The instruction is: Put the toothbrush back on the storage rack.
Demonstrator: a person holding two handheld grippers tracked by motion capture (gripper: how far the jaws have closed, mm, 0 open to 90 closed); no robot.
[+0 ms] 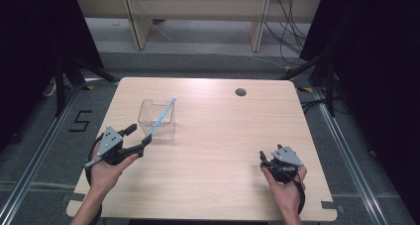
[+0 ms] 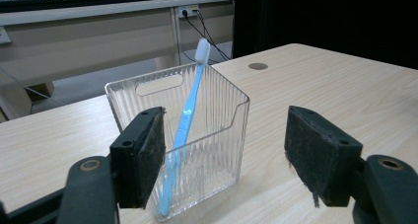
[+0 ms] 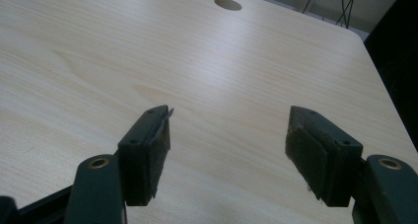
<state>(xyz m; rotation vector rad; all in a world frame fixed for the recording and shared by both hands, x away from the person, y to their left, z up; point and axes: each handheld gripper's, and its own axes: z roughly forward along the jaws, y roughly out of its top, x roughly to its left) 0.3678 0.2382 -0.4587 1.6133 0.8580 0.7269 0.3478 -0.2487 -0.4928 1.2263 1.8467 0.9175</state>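
Note:
A clear ribbed plastic box stands on the left half of the wooden table. A light blue toothbrush leans inside it, white bristle head up and tilted toward the far right. My left gripper hovers just in front and to the left of the box, jaws open and empty. In the left gripper view the box and toothbrush sit close beyond the open left gripper, apart from both pads. My right gripper rests near the table's front right; its jaws stand open over bare wood.
A round cable hole lies near the table's far edge, right of centre. Pale wooden furniture legs and loose cables stand on the floor beyond the table. Dark curtains flank both sides.

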